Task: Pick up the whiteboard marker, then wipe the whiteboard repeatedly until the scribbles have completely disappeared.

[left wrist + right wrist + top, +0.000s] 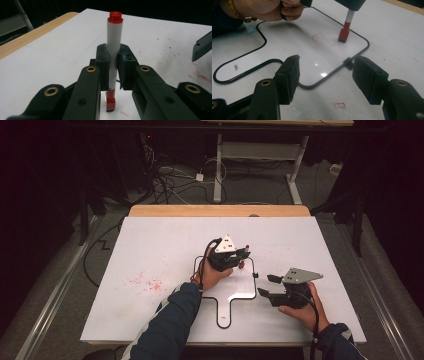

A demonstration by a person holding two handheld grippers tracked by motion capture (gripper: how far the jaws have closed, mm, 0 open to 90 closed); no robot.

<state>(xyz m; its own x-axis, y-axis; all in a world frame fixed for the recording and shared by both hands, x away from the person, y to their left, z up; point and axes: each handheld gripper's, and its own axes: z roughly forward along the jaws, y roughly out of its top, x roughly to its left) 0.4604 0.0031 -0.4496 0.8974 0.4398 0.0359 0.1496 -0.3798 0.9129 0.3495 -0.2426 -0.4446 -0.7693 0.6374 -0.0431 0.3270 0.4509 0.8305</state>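
Jaws of the left gripper (243,254) are clamped on a white-barrelled marker with a red end cap (114,37), holding it upright so its red lower end presses onto the small paddle-shaped whiteboard with a black rim (362,51), beside a faint red curve (322,37); gripping mid-barrel probably keeps the tip steady for writing or rubbing. This board lies right of centre on the white bench (150,245), near the front edge. To the right, the right gripper (267,286) holds its jaws apart and empty, just beside the board's rim clip (348,63), perhaps to brace it.
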